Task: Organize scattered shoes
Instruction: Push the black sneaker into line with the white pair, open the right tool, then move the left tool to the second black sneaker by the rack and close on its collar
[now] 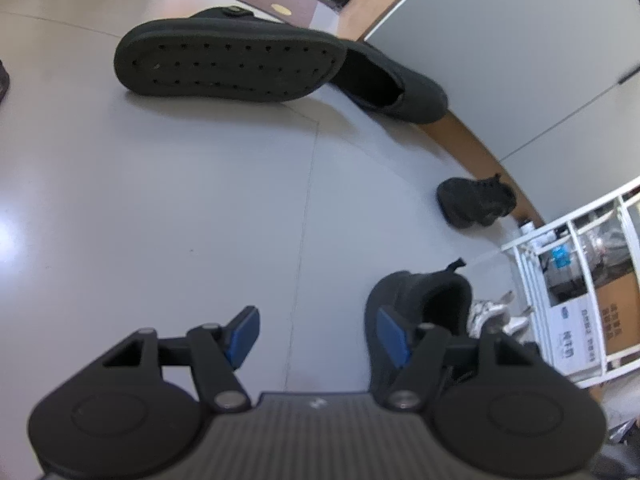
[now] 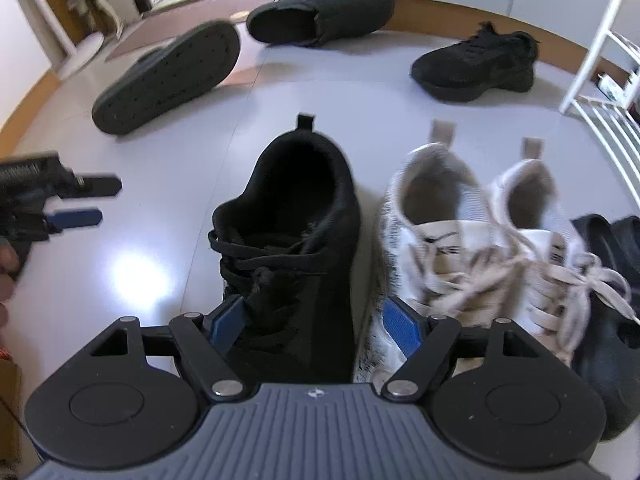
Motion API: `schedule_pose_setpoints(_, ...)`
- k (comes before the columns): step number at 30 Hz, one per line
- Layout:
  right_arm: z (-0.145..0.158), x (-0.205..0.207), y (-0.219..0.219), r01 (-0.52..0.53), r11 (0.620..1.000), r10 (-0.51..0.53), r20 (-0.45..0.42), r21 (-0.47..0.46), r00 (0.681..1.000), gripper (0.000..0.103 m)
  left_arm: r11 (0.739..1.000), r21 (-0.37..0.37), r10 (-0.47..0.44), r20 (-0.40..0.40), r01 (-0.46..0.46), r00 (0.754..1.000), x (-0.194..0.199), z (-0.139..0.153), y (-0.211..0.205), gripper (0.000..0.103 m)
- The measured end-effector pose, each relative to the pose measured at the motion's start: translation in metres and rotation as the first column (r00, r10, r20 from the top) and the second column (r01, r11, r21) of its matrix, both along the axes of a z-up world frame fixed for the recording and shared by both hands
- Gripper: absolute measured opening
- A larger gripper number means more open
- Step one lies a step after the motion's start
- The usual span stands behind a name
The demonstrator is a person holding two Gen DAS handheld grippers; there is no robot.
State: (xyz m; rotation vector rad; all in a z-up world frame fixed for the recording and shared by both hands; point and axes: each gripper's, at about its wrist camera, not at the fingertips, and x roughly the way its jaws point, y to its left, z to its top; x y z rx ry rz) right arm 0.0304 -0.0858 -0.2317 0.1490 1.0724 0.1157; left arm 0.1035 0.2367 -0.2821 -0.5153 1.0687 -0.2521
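My right gripper (image 2: 314,322) is open, its blue pads on either side of a black laced sneaker (image 2: 296,240) standing on the floor, toe toward me. A pair of white sneakers (image 2: 472,248) stands right beside it. Farther off lie a black slip-on tipped on its side, sole showing (image 2: 168,76), its upright mate (image 2: 320,14) and another black sneaker (image 2: 476,66). My left gripper (image 1: 320,334) is open and empty above bare floor; it also shows in the right wrist view (image 2: 86,202). The left wrist view shows the tipped slip-on (image 1: 228,66), its mate (image 1: 396,84), the far sneaker (image 1: 474,202) and the near black sneaker (image 1: 420,312).
A white wire rack (image 2: 604,80) stands at the right, also in the left wrist view (image 1: 576,292) with boxes on it. A dark shoe or slipper (image 2: 612,320) lies right of the white pair. A grey wall with a wooden skirting (image 1: 480,148) borders the floor.
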Motion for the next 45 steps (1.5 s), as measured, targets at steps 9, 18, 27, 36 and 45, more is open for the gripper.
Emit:
schedule_pose_setpoints(9,0.065,-0.024,-0.049,-0.059,0.998,0.059,0.036,0.001,0.998,0.080,0.999,-0.026,-0.020,0.011,0.020,1.000,0.005,0.007,-0.004,0.069)
schedule_pose_setpoints(18,0.099,-0.031,-0.072,-0.223,0.973,0.228,0.095,-0.057,0.969,0.091,0.998,0.001,-0.065,0.047,0.065,0.997,0.014,0.025,-0.021,0.069)
schedule_pose_setpoints(27,0.057,-0.027,-0.077,-0.328,0.945,0.326,0.115,-0.003,0.938,0.091,0.987,0.067,-0.150,0.060,0.145,0.987,0.019,0.037,-0.070,0.069)
schedule_pose_setpoints(36,0.004,-0.037,-0.107,-0.271,0.954,0.253,0.147,0.127,0.956,0.091,0.937,0.163,-0.314,0.016,0.308,0.949,0.027,0.044,-0.134,0.069)
schedule_pose_setpoints(45,-0.005,-0.036,-0.134,-0.224,0.964,0.200,0.164,0.144,0.966,0.090,0.892,0.187,-0.417,-0.009,0.411,0.909,0.039,0.058,-0.197,0.067)
